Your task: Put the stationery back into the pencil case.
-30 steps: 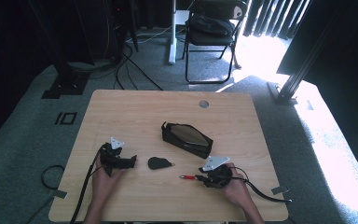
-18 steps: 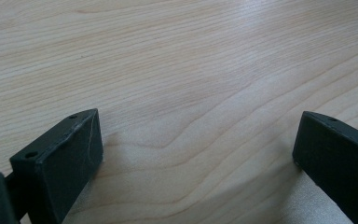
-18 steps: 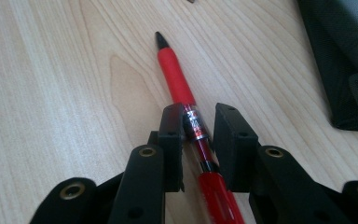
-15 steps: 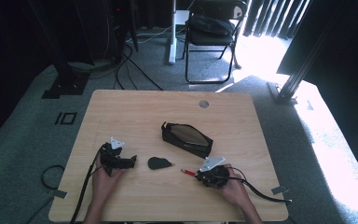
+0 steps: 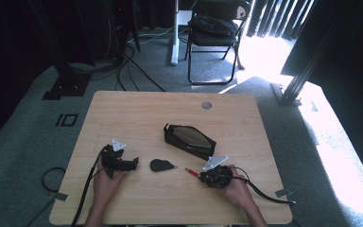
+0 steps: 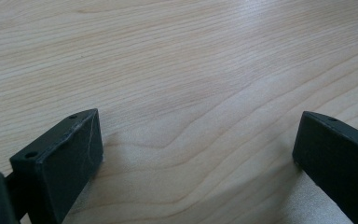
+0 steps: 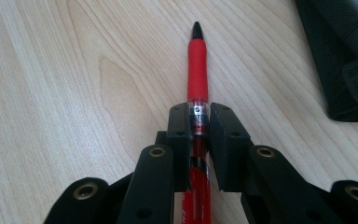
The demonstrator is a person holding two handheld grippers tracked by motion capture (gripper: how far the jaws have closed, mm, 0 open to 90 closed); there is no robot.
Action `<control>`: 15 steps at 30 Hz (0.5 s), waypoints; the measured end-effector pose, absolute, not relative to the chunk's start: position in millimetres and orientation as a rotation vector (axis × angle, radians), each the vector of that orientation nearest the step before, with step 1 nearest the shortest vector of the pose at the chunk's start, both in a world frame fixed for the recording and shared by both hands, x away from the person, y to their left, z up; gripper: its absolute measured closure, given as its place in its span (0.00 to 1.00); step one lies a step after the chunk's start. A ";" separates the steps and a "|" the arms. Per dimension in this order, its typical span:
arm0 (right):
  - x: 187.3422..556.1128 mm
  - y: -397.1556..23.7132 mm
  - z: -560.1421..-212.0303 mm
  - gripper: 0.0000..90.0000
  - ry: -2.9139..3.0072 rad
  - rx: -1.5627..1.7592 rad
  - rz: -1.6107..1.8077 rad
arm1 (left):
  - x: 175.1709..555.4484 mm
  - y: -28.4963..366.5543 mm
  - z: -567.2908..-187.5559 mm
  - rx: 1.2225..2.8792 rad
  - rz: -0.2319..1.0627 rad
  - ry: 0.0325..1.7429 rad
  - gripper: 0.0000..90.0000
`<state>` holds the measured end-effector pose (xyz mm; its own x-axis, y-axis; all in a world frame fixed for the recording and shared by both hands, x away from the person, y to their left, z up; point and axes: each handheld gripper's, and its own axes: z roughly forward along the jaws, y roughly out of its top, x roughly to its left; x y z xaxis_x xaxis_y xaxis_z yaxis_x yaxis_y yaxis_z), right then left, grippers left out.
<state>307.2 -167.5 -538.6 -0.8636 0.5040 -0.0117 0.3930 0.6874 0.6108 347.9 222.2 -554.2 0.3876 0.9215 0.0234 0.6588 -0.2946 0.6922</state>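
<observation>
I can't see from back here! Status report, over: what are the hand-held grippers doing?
Right hand-held gripper just closed on red pen. Left hand-held gripper open, nothing between its jaws. Black pouch lies apart; nothing blocking.

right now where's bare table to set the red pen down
The far half of the table, beyond the black pouch, is bare, as is the right edge past the pouch. It is crowded along the near middle: left gripper, small black piece, red pen, right gripper.
</observation>
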 end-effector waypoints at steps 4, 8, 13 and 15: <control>306.8 -167.0 -538.5 0.88 2.716 0.719 0.917 | 347.9 222.2 -554.1 2.053 0.570 1.350 0.02; 307.1 -167.8 -538.9 0.88 2.711 0.725 0.927 | 348.0 222.2 -554.1 2.053 0.570 1.350 0.02; 307.5 -168.9 -538.0 0.88 2.700 0.733 0.922 | 348.0 222.2 -554.1 2.053 0.570 1.350 0.02; 307.1 -169.3 -537.1 0.88 2.696 0.735 0.925 | 348.0 222.2 -554.1 2.053 0.570 1.350 0.02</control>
<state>307.1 -169.3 -537.1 -0.8570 0.5147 -0.0246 0.3913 0.6811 0.6188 348.0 222.2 -554.1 0.3875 0.9216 0.0233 0.6590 -0.2946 0.6921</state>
